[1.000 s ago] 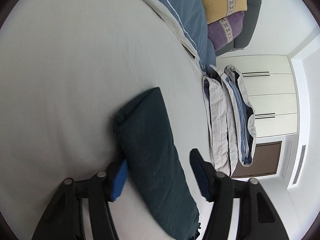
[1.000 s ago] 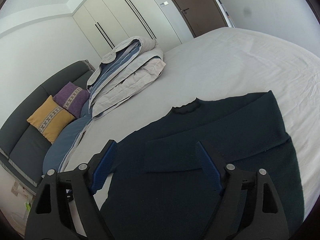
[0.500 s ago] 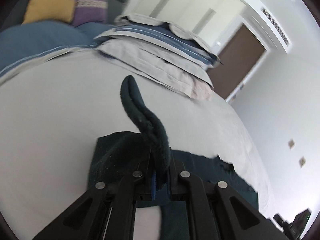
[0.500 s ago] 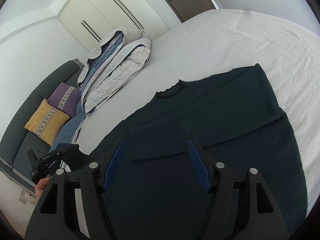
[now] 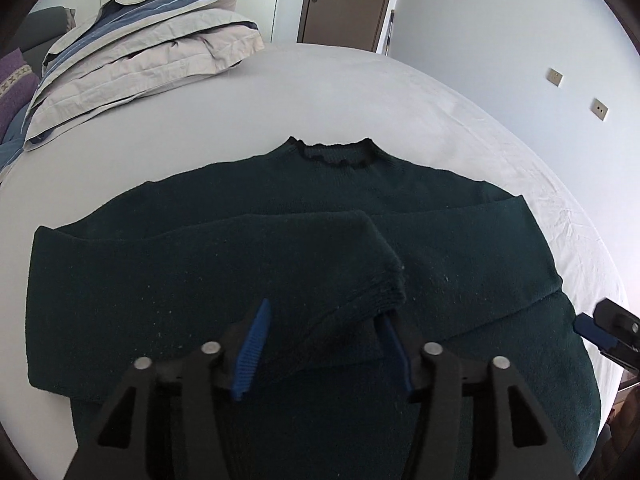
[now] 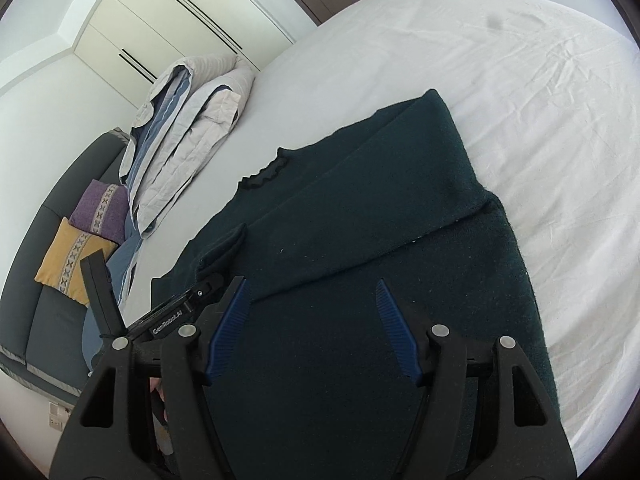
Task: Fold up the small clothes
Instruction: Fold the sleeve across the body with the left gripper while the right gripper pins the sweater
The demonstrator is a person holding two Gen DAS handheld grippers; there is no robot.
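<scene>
Dark green sweater point(image 5: 240, 216) flat on bed point(image 5: 360, 80), both sleeves folded crosswise over chest, left sleeve cuff point(image 5: 376, 276) lying between released left claw point(image 5: 320, 352), nearer than released right claw point(image 6: 312, 328).

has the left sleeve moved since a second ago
Yes. The left sleeve lay stretched out on the bed sheet beside the sweater; now it is folded across the sweater's chest, under the open left claw.
</scene>
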